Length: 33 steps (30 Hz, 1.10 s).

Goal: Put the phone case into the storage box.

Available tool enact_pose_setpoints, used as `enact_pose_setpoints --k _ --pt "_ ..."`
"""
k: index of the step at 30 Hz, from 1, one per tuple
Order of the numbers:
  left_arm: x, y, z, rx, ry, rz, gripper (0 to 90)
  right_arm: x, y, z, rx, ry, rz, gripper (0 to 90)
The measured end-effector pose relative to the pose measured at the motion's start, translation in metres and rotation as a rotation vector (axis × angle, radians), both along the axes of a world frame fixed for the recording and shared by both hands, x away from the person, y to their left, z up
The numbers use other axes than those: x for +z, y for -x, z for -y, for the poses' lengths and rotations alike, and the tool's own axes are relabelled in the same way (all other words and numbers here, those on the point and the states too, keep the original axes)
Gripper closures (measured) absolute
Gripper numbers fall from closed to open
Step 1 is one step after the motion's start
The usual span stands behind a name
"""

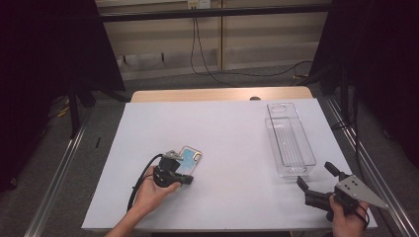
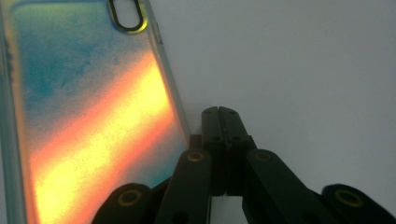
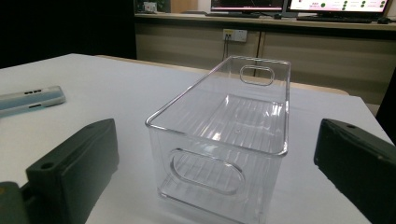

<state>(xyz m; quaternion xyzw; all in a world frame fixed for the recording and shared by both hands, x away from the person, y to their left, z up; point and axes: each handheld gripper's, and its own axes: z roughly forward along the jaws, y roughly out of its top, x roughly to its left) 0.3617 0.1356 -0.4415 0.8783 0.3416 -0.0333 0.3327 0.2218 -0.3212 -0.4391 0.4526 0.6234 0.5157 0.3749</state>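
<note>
On the white tabletop (image 1: 227,148) the phone case (image 1: 190,161) lies flat beside the left gripper (image 2: 218,112), jaws together and empty, so nudging could slide it away, while the right gripper (image 1: 316,178) waits jaws apart.

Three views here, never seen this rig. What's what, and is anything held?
No robot arm: a person holds black two-jaw tongs in each hand. The high view looks down on a white table. The other two come from cameras riding on the tongs.

The left tongs are shut, jaws together on nothing; in the left gripper view they sit beside an iridescent phone case lying flat on the table. The right tongs stand open and empty, facing the near end of a clear plastic bin, which is empty. Nothing is held.
</note>
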Motion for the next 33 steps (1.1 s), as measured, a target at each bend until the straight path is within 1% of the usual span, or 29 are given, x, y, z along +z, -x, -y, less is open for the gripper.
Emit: enact_pose_setpoints --k 2,3,4,5,7,8,9,11,14,16,19,22,26,27,29,30,33 --pt "0.0 0.0 0.0 -0.014 -0.01 0.004 90.0 0.0 0.0 0.0 0.0 0.001 0.001 0.0" --pt "0.0 0.0 0.0 -0.008 -0.001 0.002 90.0 0.0 0.0 -0.001 -0.002 0.001 -0.001 0.0" --pt "0.0 -0.001 -0.001 -0.012 0.001 0.0 90.0 0.0 0.0 -0.001 -0.001 0.002 -0.001 0.0" --pt "-0.001 0.0 -0.002 -0.003 0.012 0.0 90.0 0.0 0.0 -0.001 0.0 0.003 0.0 0.0" --pt "-0.001 0.0 -0.004 -0.007 0.011 -0.002 90.0 0.0 0.0 -0.001 -0.002 0.003 -0.001 0.0" --pt "-0.001 0.001 -0.005 0.007 0.01 -0.007 90.0 0.0 0.0 -0.001 -0.001 0.003 -0.002 0.0" --pt "0.0 0.002 -0.007 0.003 0.004 -0.004 90.0 0.0 0.0 -0.001 0.0 0.003 -0.002 0.0" --pt "-0.001 0.004 -0.008 0.002 0.008 0.005 90.0 0.0 0.0 -0.001 0.0 0.001 -0.001 0.0" --pt "-0.001 0.004 -0.01 0.001 0.011 0.003 90.0 0.0 0.0 0.0 0.0 0.0 -0.002 0.0" --pt "0.0 0.005 -0.011 0.006 0.005 0.003 90.0 0.0 0.001 0.0 0.001 0.001 0.001 0.0" --pt "0.001 0.006 -0.01 0.004 -0.01 0.015 90.0 0.0 0.001 0.0 0.0 0.001 0.002 0.0" --pt "0.001 0.007 -0.01 0.001 -0.009 0.02 90.0 0.0 0.0 0.0 0.001 0.001 -0.001 0.0" --pt "0.002 0.009 -0.01 -0.012 -0.015 0.042 90.0 0.0 0.0 -0.001 0.001 0.002 0.0 0.0" --pt "0.002 0.01 -0.01 -0.006 -0.005 0.047 89.9 0.0 0.0 -0.001 0.001 0.002 0.0 0.0" --pt "0.004 0.012 -0.011 -0.021 0.019 0.058 89.4 0.0 0.0 -0.001 0.001 0.003 0.001 0.0" --pt "0.006 0.013 -0.011 -0.026 0.026 0.074 89.4 0.0 0.0 -0.001 0.001 0.003 0.001 0.0" --pt "0.009 0.016 -0.013 -0.023 0.06 0.099 88.4 0.0 0.0 -0.001 0.0 0.001 0.002 0.0"
